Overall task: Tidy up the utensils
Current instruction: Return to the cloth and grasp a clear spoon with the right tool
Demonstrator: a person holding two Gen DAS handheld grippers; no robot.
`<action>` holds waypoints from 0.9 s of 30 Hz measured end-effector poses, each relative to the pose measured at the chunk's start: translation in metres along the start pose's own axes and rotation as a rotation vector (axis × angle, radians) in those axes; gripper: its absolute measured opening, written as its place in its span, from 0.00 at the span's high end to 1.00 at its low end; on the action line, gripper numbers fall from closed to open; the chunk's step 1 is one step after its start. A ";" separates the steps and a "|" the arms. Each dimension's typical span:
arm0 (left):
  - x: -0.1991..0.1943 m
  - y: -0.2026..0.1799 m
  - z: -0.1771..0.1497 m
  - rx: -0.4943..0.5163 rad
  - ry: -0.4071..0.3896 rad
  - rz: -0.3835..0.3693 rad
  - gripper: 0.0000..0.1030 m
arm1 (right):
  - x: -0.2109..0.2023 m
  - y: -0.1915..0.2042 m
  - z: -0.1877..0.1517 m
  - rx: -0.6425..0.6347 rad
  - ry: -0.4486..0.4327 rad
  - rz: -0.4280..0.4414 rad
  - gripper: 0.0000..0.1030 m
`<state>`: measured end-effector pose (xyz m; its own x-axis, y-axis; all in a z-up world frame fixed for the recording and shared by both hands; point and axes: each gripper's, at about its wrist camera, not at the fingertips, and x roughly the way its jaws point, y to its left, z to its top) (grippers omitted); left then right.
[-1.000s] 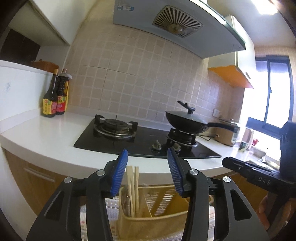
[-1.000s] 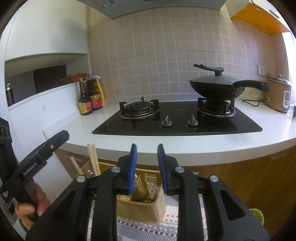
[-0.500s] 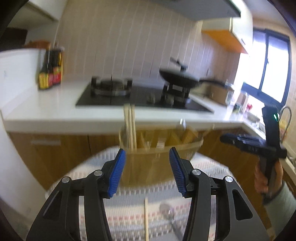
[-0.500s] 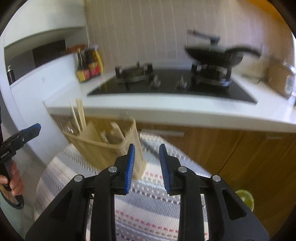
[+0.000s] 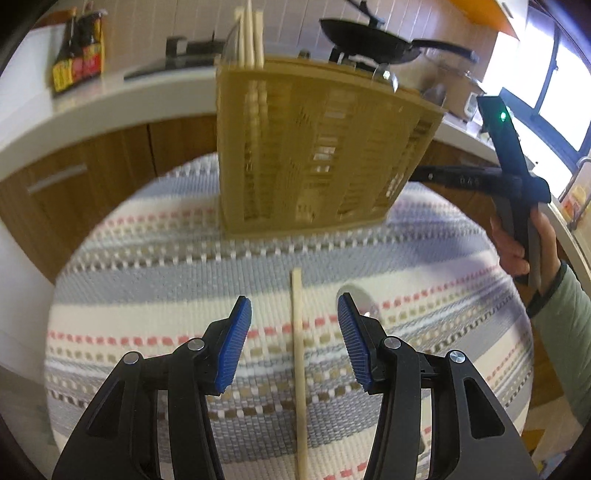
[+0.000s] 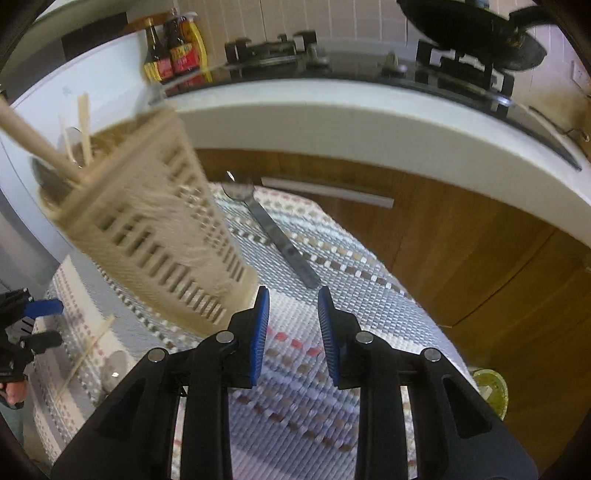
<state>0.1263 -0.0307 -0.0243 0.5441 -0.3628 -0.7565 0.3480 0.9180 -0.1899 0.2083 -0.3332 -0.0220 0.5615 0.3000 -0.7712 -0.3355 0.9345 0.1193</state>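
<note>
A tan slotted utensil holder (image 5: 317, 147) stands on a striped woven cloth (image 5: 184, 280), with chopsticks (image 5: 251, 33) upright in its left compartment. A loose chopstick (image 5: 298, 354) lies on the cloth between the fingers of my open, empty left gripper (image 5: 293, 347). A spoon bowl (image 5: 356, 295) lies by its right finger. In the right wrist view the holder (image 6: 147, 229) is to the left, and a metal spoon (image 6: 273, 232) lies on the cloth ahead of my right gripper (image 6: 293, 332), which is open a little and empty. The loose chopstick (image 6: 86, 350) shows at far left.
A white counter (image 6: 369, 122) with a black hob, a wok (image 5: 369, 37) and sauce bottles (image 6: 173, 59) runs behind the table. Wooden cabinet fronts (image 6: 480, 258) stand below it. The other hand's gripper (image 5: 517, 177) is at the right of the left wrist view.
Both grippers have tilted down from the counter toward the cloth. The loose chopstick now lies between the left fingers, and the metal spoon has come into the right view.
</note>
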 end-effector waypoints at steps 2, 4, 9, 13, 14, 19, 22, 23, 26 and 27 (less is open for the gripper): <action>0.005 0.003 -0.001 0.002 0.022 -0.002 0.55 | -0.003 -0.003 -0.007 0.036 0.000 0.029 0.76; 0.010 0.005 -0.003 0.012 0.048 -0.005 0.56 | -0.013 -0.001 -0.019 0.078 -0.001 0.079 0.73; 0.020 0.005 -0.002 0.010 0.107 -0.046 0.62 | -0.040 0.044 -0.050 0.113 0.018 0.103 0.41; 0.026 0.001 -0.008 0.021 0.155 -0.064 0.66 | -0.045 0.101 -0.068 0.109 0.104 0.081 0.42; 0.025 0.001 -0.009 0.022 0.158 -0.064 0.67 | -0.042 0.116 -0.072 0.113 0.142 0.060 0.47; 0.013 0.012 -0.017 0.007 0.165 -0.114 0.67 | -0.028 0.153 -0.091 0.121 0.221 0.055 0.66; 0.010 0.015 -0.019 0.013 0.173 -0.126 0.67 | -0.017 0.167 -0.099 0.139 0.246 0.024 0.69; 0.009 0.015 -0.020 0.013 0.180 -0.133 0.67 | -0.015 0.170 -0.101 0.143 0.248 0.023 0.69; 0.011 0.014 -0.021 0.012 0.202 -0.146 0.67 | -0.012 0.185 -0.107 0.131 0.237 -0.020 0.70; 0.015 0.013 -0.021 0.009 0.207 -0.144 0.67 | -0.011 0.190 -0.109 0.122 0.232 -0.034 0.70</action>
<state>0.1227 -0.0206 -0.0514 0.3211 -0.4481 -0.8343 0.4179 0.8576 -0.2998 0.0559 -0.1800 -0.0585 0.3780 0.2292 -0.8970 -0.2179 0.9637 0.1544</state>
